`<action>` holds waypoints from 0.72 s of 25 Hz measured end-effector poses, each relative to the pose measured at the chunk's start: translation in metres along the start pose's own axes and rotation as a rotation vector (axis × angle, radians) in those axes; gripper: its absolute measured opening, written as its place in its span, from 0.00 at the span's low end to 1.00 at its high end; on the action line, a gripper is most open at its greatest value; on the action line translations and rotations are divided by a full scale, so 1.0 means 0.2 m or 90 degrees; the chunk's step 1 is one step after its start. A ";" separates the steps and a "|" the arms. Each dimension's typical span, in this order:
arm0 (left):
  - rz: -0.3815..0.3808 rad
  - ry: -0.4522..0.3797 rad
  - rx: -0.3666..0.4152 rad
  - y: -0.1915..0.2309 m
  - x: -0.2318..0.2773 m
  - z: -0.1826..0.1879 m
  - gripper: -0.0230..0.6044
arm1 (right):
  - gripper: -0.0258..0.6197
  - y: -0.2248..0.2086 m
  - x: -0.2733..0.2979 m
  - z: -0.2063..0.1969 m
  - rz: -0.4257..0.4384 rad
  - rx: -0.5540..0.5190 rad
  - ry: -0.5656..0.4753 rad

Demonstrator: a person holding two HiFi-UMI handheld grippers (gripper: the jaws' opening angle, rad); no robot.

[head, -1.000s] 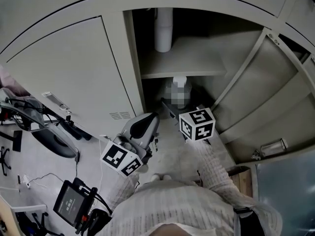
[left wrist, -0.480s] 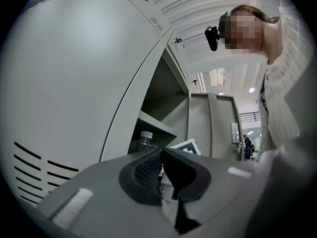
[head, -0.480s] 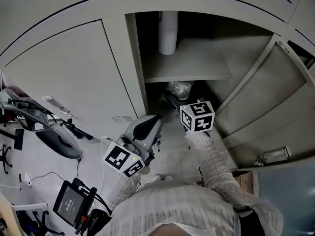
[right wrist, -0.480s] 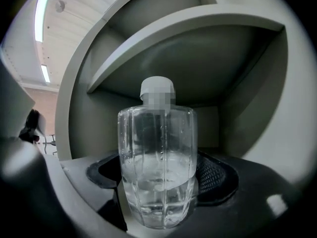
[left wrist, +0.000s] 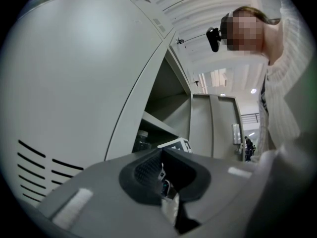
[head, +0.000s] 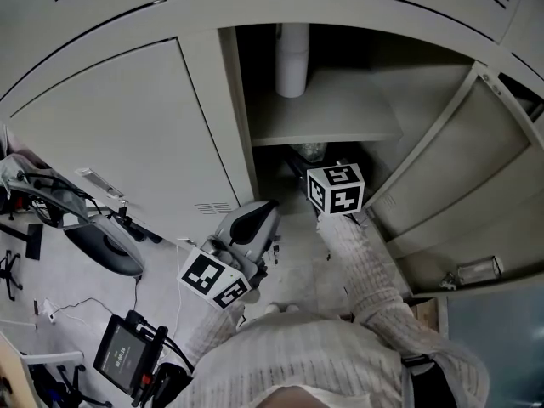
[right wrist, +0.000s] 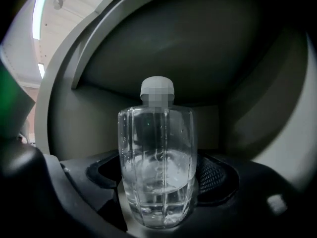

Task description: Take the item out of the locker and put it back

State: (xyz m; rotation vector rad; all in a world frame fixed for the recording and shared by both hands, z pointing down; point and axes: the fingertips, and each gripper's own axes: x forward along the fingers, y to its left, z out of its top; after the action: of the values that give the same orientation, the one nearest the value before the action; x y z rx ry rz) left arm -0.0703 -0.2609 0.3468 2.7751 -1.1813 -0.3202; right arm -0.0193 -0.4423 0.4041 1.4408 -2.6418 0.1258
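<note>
Inside the lower compartment of the open locker [head: 240,134], beneath the shelf [head: 340,119], the right hand-held gripper [right wrist: 158,185] pinches a clear bottle [right wrist: 157,157] between its dark pads [right wrist: 218,175]. The bottle stands upright in that gripper's view. It has a pale cap on top and water fills roughly its lower third. Grey locker walls curve around and behind it. From the head view only a glint of the bottle shows just beyond the gripper's marker cube [head: 336,188], and whether its base touches the compartment floor cannot be told. A knitted sleeve [head: 357,262] runs from the person's body up to that gripper.

On the shelf above stands a white cylinder [head: 291,58], well apart from the bottle. The locker's door [head: 459,168] hangs swung out to the right.

The left hand-held gripper [head: 253,218] hangs low outside the locker, in front of the neighbouring closed door [head: 127,134] and near its vent slits [head: 208,201]. Its jaws are pressed together with nothing between them.
</note>
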 end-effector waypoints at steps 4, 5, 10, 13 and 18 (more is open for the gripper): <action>0.007 0.000 0.001 0.01 -0.01 0.00 0.05 | 0.70 -0.02 0.04 0.01 -0.008 0.001 -0.002; 0.008 -0.001 0.001 0.01 -0.01 0.00 0.05 | 0.70 -0.02 0.04 0.01 -0.009 0.001 -0.003; 0.007 0.001 0.001 0.01 -0.01 0.00 0.05 | 0.71 -0.02 0.05 0.01 -0.007 0.000 -0.003; 0.005 -0.001 0.004 0.01 -0.01 0.01 0.05 | 0.71 -0.02 0.05 0.01 -0.006 0.000 0.001; 0.008 -0.005 0.006 0.02 -0.03 0.02 0.05 | 0.71 -0.01 0.00 0.02 -0.006 0.022 -0.004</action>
State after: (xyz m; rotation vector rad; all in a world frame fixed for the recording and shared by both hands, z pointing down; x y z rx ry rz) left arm -0.0780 -0.2581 0.3444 2.7758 -1.2054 -0.3251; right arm -0.0172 -0.4443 0.4005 1.4661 -2.6503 0.1673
